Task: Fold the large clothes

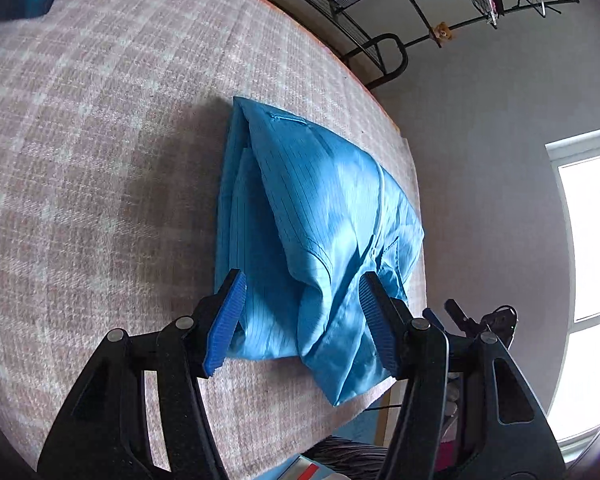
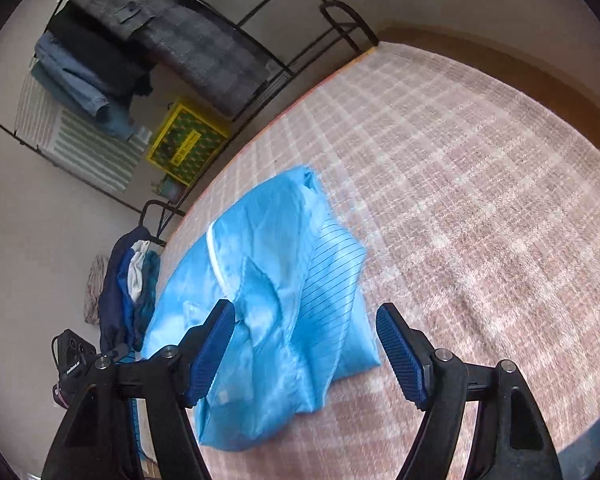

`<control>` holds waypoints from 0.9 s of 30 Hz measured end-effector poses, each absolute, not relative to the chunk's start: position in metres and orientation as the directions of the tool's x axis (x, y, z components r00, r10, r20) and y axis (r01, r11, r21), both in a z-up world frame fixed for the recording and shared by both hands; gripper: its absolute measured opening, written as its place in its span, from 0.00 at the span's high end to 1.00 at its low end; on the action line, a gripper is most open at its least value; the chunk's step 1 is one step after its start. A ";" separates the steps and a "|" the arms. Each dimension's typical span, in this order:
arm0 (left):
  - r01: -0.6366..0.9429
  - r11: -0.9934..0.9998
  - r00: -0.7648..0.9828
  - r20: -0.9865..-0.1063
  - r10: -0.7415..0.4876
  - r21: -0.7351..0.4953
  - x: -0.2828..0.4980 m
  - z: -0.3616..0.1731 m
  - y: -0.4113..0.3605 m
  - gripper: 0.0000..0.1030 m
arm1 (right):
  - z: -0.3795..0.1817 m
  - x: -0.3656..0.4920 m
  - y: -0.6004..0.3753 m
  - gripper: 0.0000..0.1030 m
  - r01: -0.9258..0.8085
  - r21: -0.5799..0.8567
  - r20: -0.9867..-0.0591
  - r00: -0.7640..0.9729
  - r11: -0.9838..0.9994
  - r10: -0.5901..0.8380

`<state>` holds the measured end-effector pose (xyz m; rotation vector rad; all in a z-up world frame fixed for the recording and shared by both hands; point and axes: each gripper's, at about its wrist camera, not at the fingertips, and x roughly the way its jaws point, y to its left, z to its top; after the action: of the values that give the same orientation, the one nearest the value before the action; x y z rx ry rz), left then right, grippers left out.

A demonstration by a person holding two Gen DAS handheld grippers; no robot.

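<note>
A shiny light-blue garment with thin dark stripes lies folded in a loose bundle on a pink-and-white checked cover, close to its edge. My left gripper hangs open over the bundle's near end, one blue pad on each side of the cloth, neither pressing on it. In the right wrist view the same garment lies rumpled with a white zip line showing. My right gripper is open above its near corner. The left pad is over the cloth and the right pad is over the bare cover.
A black wire rack with dark and denim clothes stands beyond the cover's edge, and a yellow box sits below it. Dark blue clothing hangs beside the edge. A bright window is on the right wall.
</note>
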<state>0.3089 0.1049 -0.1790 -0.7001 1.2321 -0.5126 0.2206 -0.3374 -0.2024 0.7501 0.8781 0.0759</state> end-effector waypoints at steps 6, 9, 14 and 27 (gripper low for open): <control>-0.005 0.697 0.226 -0.680 -0.698 -0.717 0.324 -0.194 0.093 0.53 | -0.236 0.255 -0.333 0.39 0.233 0.604 -0.709 0.593 0.762 0.381; 0.009 0.696 0.208 -0.680 -0.703 -0.718 0.327 -0.197 0.088 0.81 | -0.239 0.261 -0.329 0.61 0.219 0.593 -0.710 0.595 0.775 0.376; 0.085 0.744 0.241 -0.711 -0.661 -0.663 0.319 -0.189 0.078 0.95 | -0.220 0.254 -0.322 0.82 0.139 0.597 -0.666 0.635 0.790 0.392; 0.113 0.768 0.266 -0.726 -0.635 -0.630 0.315 -0.188 0.083 0.97 | -0.227 0.242 -0.306 1.00 0.135 0.651 -0.670 0.566 0.747 0.481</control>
<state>0.3146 0.0831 -0.1879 -0.5130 1.2059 -0.5353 0.2418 -0.3065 -0.2268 0.7239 0.9673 0.2256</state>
